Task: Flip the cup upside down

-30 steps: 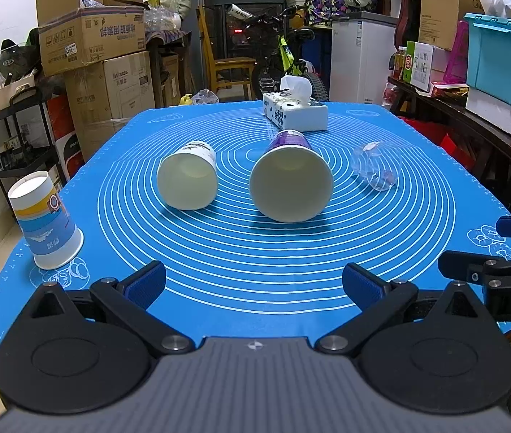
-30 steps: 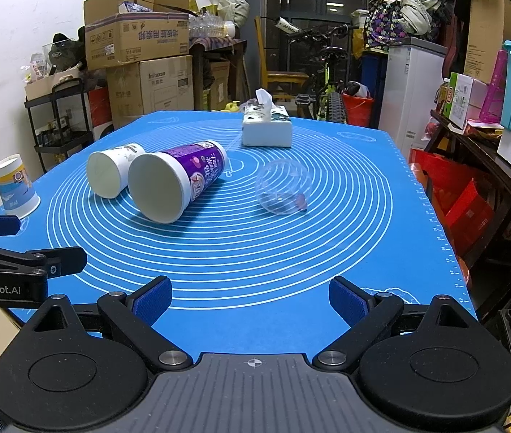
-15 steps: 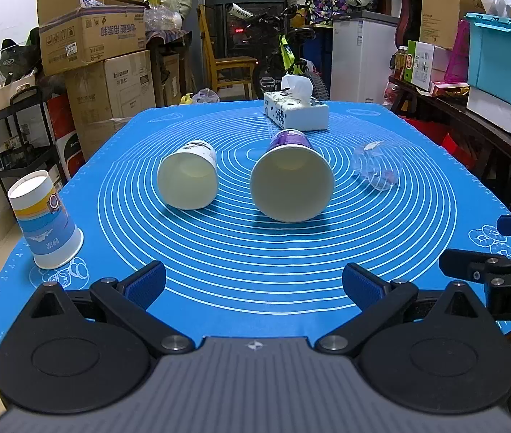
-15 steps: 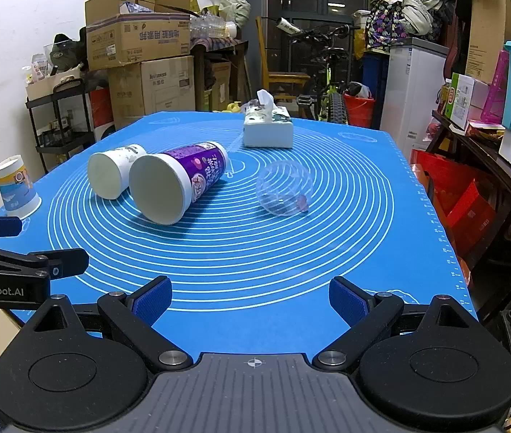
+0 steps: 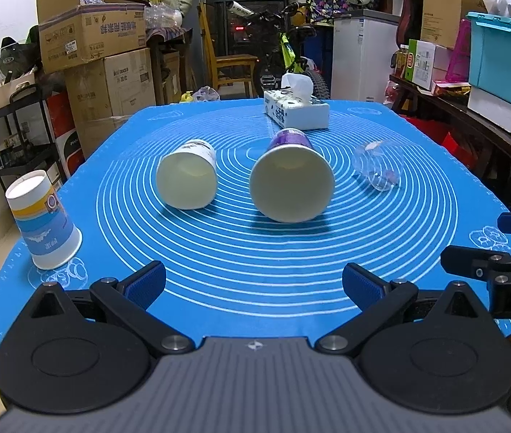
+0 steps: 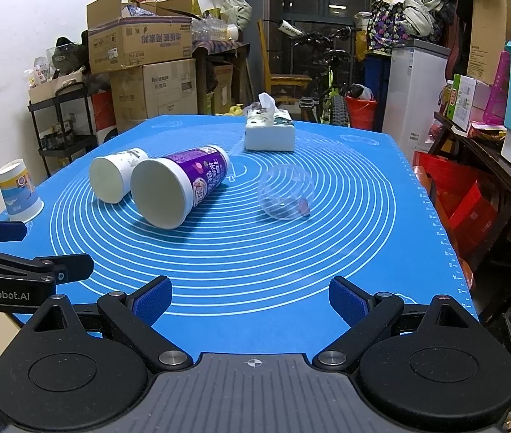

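A purple paper cup (image 5: pixel 291 184) (image 6: pixel 179 187) lies on its side mid-mat, mouth toward me. A smaller white paper cup (image 5: pixel 187 179) (image 6: pixel 116 176) lies on its side to its left. A clear plastic cup (image 5: pixel 376 167) (image 6: pixel 286 193) lies on its side to the right. A blue-and-yellow paper cup (image 5: pixel 42 223) (image 6: pixel 18 191) stands upside down at the mat's left edge. My left gripper (image 5: pixel 253 283) is open and empty near the front edge. My right gripper (image 6: pixel 250 297) is open and empty, to the right of the left one.
A tissue box (image 5: pixel 297 112) (image 6: pixel 269 133) stands at the far side of the blue mat (image 5: pixel 255 263). Cardboard boxes (image 5: pixel 92 36), a black shelf rack, a bicycle and a white cabinet surround the table. Storage bins stand at the right.
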